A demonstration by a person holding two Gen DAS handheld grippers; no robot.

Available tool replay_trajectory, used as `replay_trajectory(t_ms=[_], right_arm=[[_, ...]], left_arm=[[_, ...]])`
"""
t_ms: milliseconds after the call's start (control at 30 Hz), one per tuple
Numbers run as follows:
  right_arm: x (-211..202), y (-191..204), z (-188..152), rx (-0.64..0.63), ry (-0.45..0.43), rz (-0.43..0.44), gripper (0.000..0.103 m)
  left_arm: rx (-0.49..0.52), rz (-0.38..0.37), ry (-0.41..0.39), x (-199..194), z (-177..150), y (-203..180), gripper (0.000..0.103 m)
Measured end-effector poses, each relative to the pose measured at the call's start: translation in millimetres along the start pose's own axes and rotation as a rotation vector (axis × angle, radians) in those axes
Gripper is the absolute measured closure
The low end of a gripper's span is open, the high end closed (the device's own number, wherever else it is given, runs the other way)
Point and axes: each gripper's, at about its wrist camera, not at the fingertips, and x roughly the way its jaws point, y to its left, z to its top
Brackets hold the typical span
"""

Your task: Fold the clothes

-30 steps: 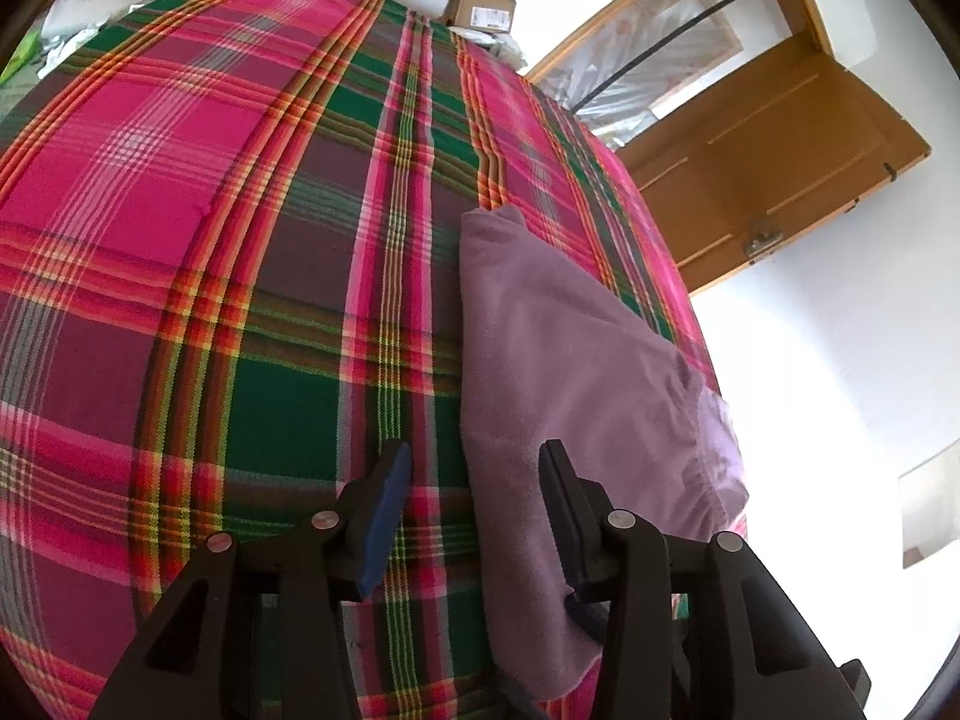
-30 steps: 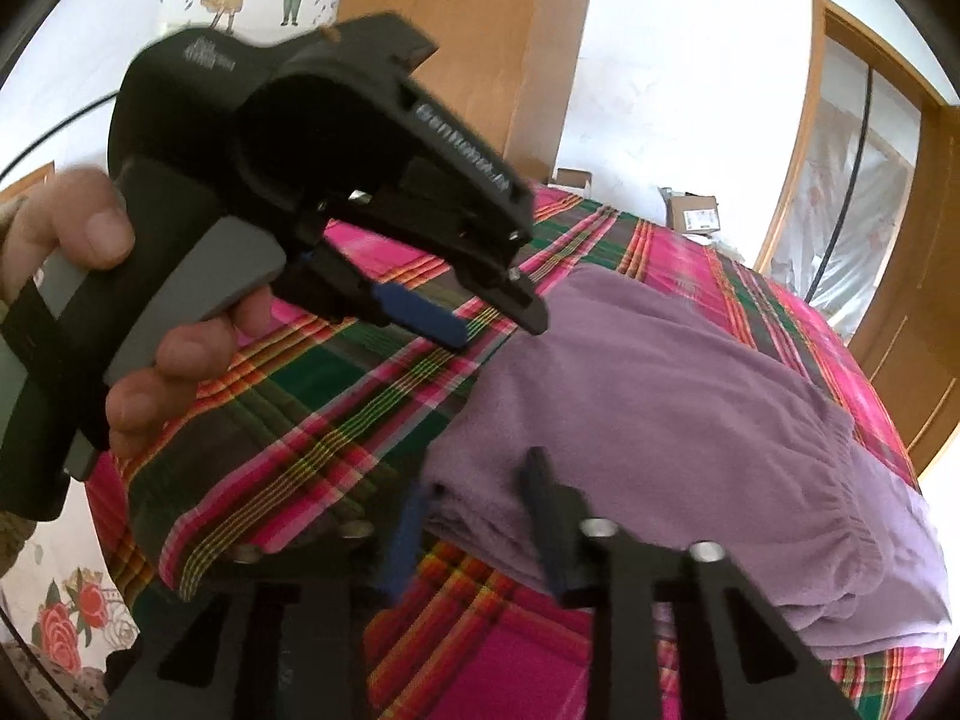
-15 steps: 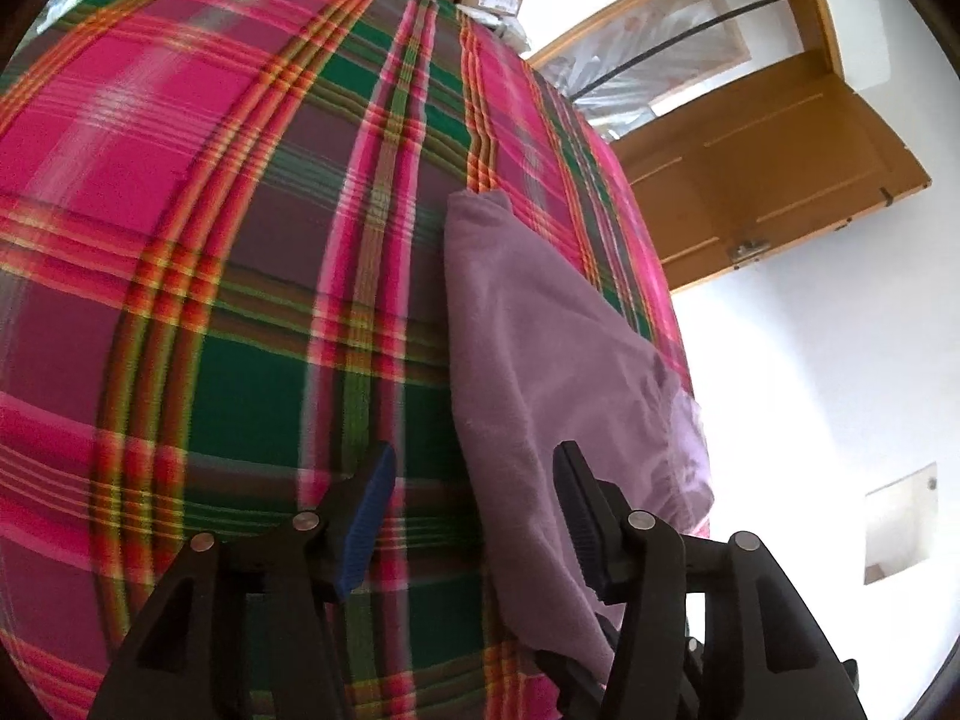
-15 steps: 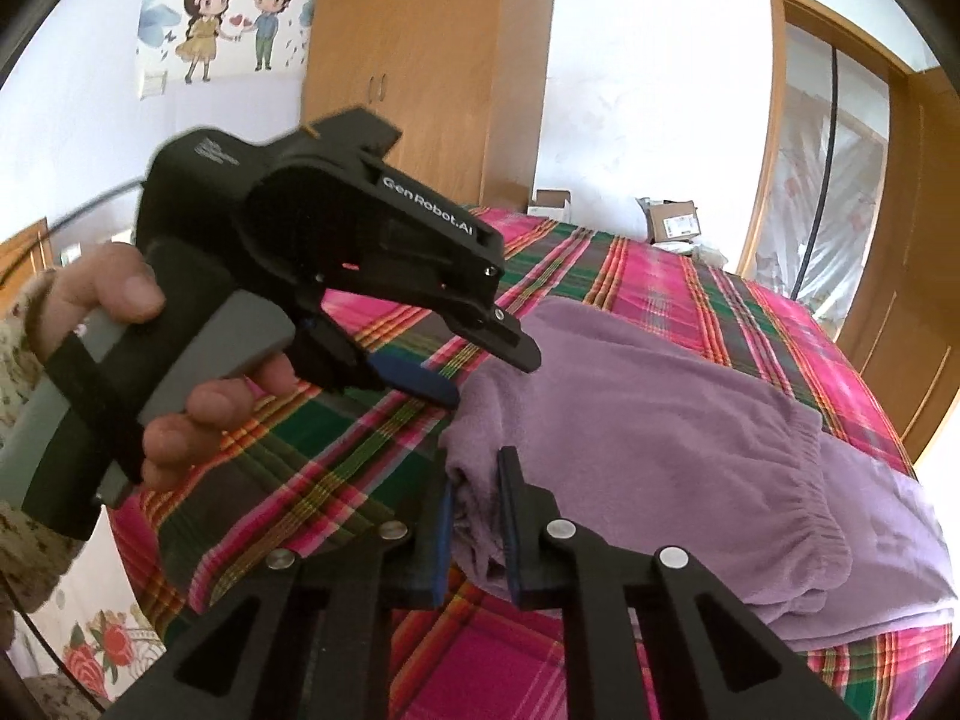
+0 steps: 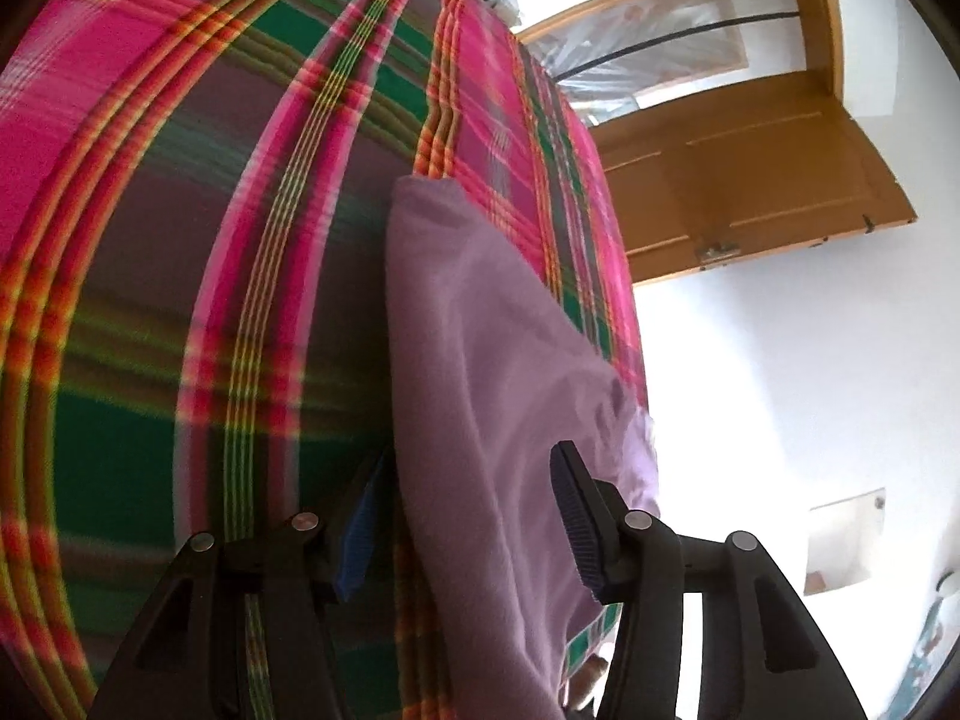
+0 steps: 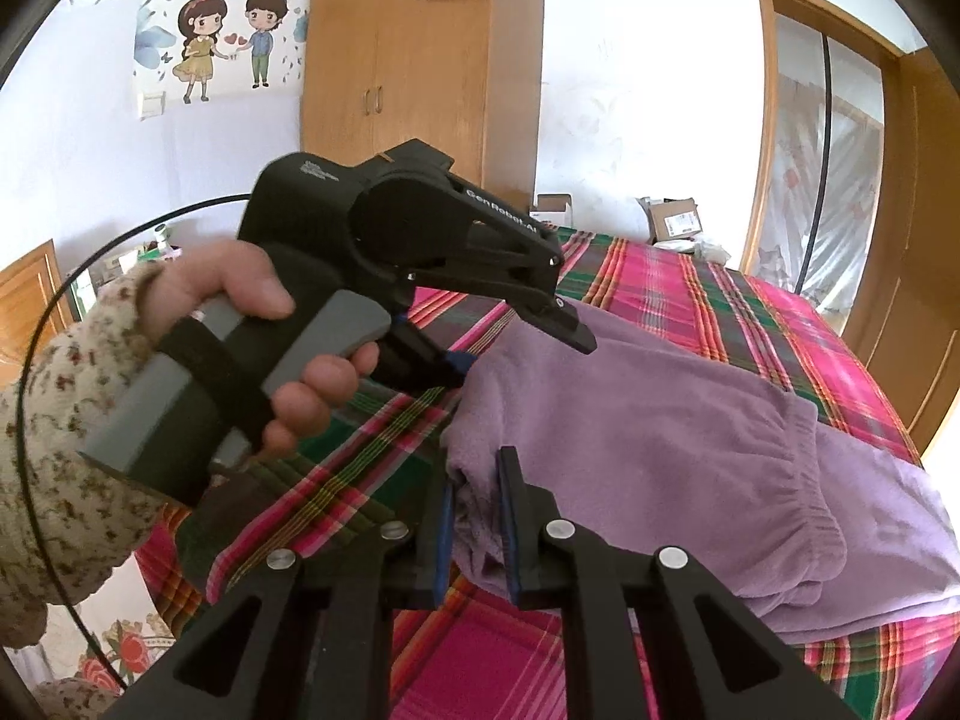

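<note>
Nearest the right wrist camera, the right gripper [image 6: 474, 525] has its fingers pinched onto the near corner fold of the folded purple fleece trousers [image 6: 690, 438]; a second ago those fingers stood apart just short of the cloth, and half a second ago they were already narrowing on it. The trousers lie on the bed with the pink, green and orange plaid bedspread [image 6: 690, 294], near its edge, the gathered elastic waistband toward the right.

Just beyond, the left gripper [image 6: 522, 342], held by a hand [image 6: 264, 348] in a floral knitted sleeve [image 6: 54, 450], now straddles the far left edge of the trousers, one finger above the cloth and the blue-padded one below. From its own camera the left gripper [image 5: 462, 516] has the fingers wide apart with the purple cloth between them, not clamped; a second earlier the cloth lay mostly beside the right finger.

Farther off stand a brown cardboard box [image 6: 675, 219] past the bed, a wooden wardrobe [image 6: 420, 54] and an open wooden door [image 5: 750, 180].
</note>
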Motion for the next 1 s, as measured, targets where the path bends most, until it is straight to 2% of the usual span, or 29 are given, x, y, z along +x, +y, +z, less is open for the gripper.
replay_trajectory(t_ms=[67, 133, 200, 300, 500, 700, 1000], right_arm=[[2.2, -1.2, 0.8, 0.004, 0.007, 0.006, 0.090], [4.5, -0.7, 1.6, -0.002, 0.015, 0.005, 0.090], [6.2, -0.4, 3.4, -0.008, 0.022, 0.006, 0.090], [9.9, -1.2, 8.8, -0.010, 0.030, 0.013, 0.090], [11.6, 3.0, 17.0, -0.011, 0.020, 0.011, 0.091], [15.8, 16.7, 29.0, -0.042, 0.016, 0.035, 0.091], [30.2, 51.9, 42.3, -0.108, 0.030, 0.132, 0.091]], left_arm=[[0.010, -0.010, -0.015, 1.2, 1.7, 0.5, 0.056], [0.013, -0.002, -0.012, 5.9, 3.2, 2.0, 0.076], [-0.015, -0.013, -0.007, 9.4, 3.6, 7.9, 0.086], [-0.032, -0.040, -0.013, 7.3, 4.4, 12.4, 0.087], [0.016, -0.058, -0.036, -0.6, 2.3, 9.4, 0.091], [0.022, -0.116, -0.052, -19.1, 4.7, 17.0, 0.092], [0.010, -0.102, -0.090, -58.6, 2.9, 40.9, 0.092]])
